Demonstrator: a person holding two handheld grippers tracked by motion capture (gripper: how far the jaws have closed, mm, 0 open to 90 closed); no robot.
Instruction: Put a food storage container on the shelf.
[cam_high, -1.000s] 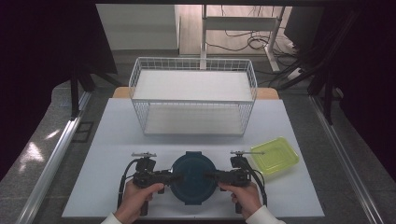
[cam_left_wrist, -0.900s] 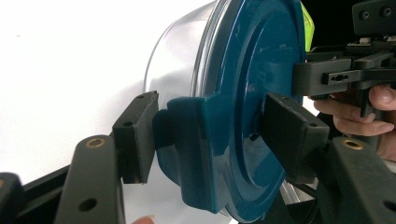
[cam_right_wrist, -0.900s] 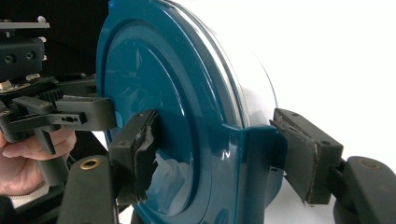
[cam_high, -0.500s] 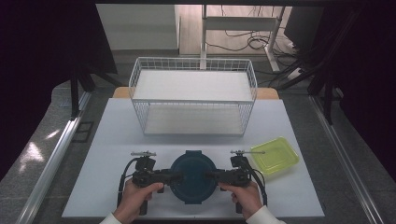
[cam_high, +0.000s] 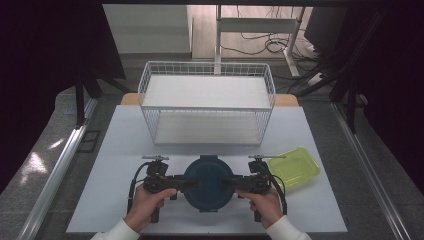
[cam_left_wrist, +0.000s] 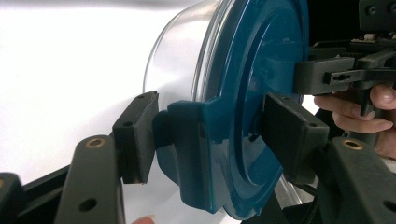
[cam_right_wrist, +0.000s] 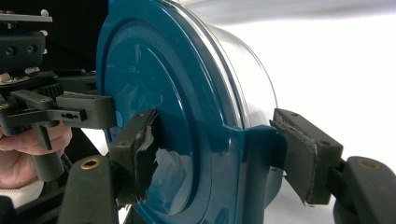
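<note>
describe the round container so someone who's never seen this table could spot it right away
Start at the white wire basket at the back of the white table, then come to the near edge. There, between the left hand-held gripper and the right hand-held gripper, sits the round container. Its dark teal lid and clear wall set it apart from the flat yellow-green tray on its right.

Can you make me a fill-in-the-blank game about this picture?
1. The round container has a lid coloured dark ____.
2. The left gripper and right gripper clamp the container's side ____.
3. Behind the container stands a white wire ____.
4. The shallow yellow-green tray lies to the container's ____.

Missing words: teal (blue); latches (clips); basket; right
</note>
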